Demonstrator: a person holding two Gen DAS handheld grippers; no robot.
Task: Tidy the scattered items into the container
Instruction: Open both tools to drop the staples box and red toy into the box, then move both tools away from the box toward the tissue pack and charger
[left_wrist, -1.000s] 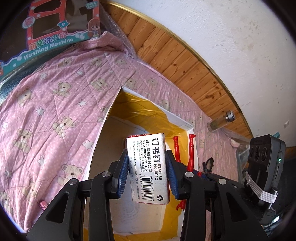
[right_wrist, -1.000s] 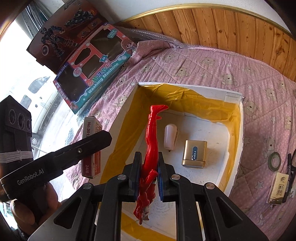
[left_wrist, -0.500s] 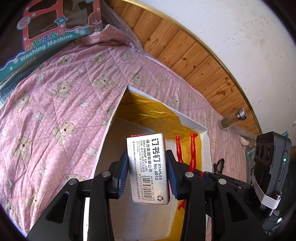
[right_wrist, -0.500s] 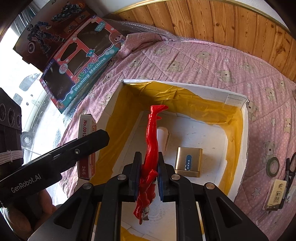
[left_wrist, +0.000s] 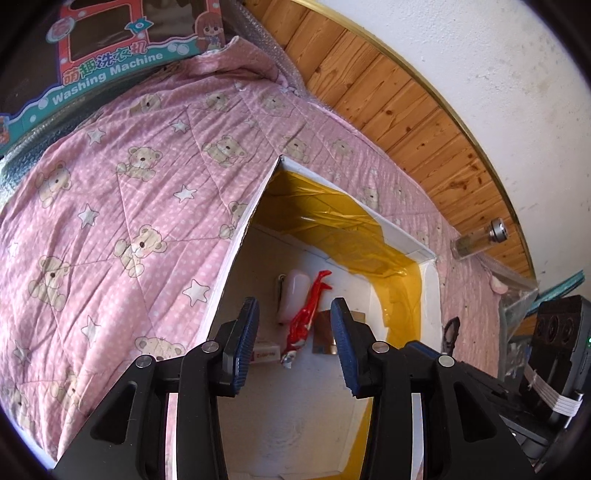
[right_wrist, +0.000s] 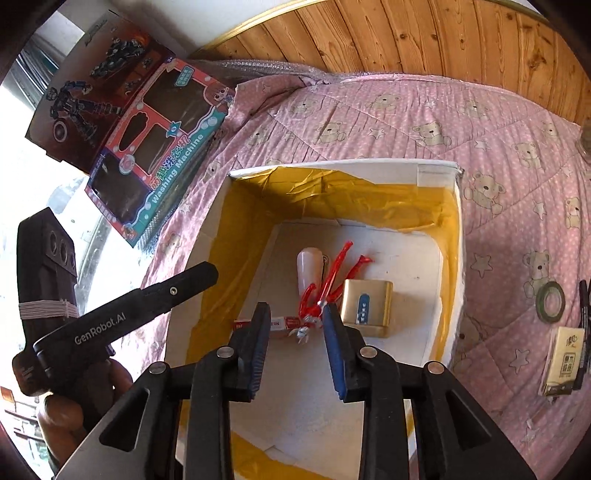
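Note:
A white cardboard box (right_wrist: 343, 166) lined with yellow tape sits on the pink bear quilt. On its floor lie a red toy figure (right_wrist: 332, 275), a staples box (right_wrist: 280, 325), a gold case (right_wrist: 365, 308) and a pale pink tube (right_wrist: 310, 267). My right gripper (right_wrist: 296, 310) hovers over the box, jaws opening, nothing between them. My left gripper (left_wrist: 294, 310) also hangs above the box (left_wrist: 402, 236), jaws opening and empty. Below it lie the red figure (left_wrist: 308, 317) and the staples box (left_wrist: 264, 354). A hand holds the left gripper (right_wrist: 177, 288) at the box's left rim.
On the quilt to the right of the box lie a green tape roll (right_wrist: 550, 299), a tissue packet (right_wrist: 563, 360) and a black marker (right_wrist: 583, 295). A toy washing-machine carton (right_wrist: 162, 158) leans at the far left. A glass bottle (left_wrist: 476, 240) rests by the wooden headboard.
The left gripper let go of the staples box, which now lies inside the box. The right gripper opened and the red figure dropped onto the box floor.

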